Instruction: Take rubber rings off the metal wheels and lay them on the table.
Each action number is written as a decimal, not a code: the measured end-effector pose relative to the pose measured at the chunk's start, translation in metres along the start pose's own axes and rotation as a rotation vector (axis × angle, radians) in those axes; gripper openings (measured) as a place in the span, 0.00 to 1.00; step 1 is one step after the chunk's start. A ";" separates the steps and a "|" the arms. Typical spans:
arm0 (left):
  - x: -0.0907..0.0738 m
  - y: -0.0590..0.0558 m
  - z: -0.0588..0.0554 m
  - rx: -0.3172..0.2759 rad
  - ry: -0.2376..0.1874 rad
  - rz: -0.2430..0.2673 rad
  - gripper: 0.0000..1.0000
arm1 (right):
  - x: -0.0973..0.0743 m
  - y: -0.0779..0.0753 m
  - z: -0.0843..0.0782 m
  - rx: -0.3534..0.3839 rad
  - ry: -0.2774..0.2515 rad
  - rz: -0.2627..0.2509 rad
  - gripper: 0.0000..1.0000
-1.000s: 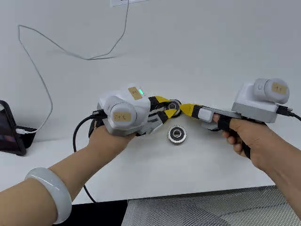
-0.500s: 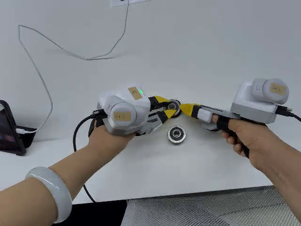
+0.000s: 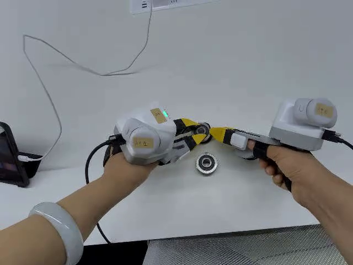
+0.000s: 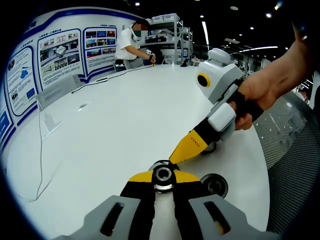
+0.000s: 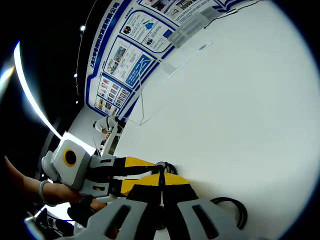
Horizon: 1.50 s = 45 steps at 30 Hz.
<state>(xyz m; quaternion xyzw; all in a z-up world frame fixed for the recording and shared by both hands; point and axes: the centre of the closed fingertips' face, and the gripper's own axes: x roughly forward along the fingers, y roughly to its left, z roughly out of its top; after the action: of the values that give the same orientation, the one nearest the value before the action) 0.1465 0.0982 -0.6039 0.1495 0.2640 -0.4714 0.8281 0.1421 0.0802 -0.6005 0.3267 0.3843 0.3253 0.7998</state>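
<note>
My left gripper [image 3: 198, 133] [image 4: 162, 173] is shut on a small metal wheel [image 4: 163, 176] [image 3: 202, 130] with a black rubber ring round it, held above the table. My right gripper [image 3: 214, 131] [image 5: 161, 177] comes in from the right, its yellow jaws shut with the tips on the edge of that rubber ring [image 5: 166, 167]. A second wheel [image 3: 207, 163] [image 4: 214, 184] with its ring on lies flat on the white table [image 3: 182, 204] just below the grippers. A loose black rubber ring [image 5: 231, 209] lies on the table under my right gripper.
A phone [image 3: 10, 154] stands at the table's left edge, and a grey cable [image 3: 52, 105] runs from it up to a socket strip [image 3: 165, 4] at the back. The table's front edge [image 3: 231, 226] is close to the person.
</note>
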 end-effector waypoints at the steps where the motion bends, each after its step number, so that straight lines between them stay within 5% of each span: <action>1: 0.000 0.000 0.000 0.001 0.000 0.000 0.14 | 0.000 0.000 0.000 0.001 0.001 0.000 0.01; 45: 0.000 -0.001 0.000 0.002 -0.003 -0.002 0.14 | 0.001 0.020 -0.003 0.018 0.011 0.060 0.01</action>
<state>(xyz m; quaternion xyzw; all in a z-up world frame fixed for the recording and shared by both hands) 0.1457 0.0977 -0.6035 0.1493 0.2624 -0.4726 0.8279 0.1350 0.0931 -0.5865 0.3433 0.3817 0.3477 0.7846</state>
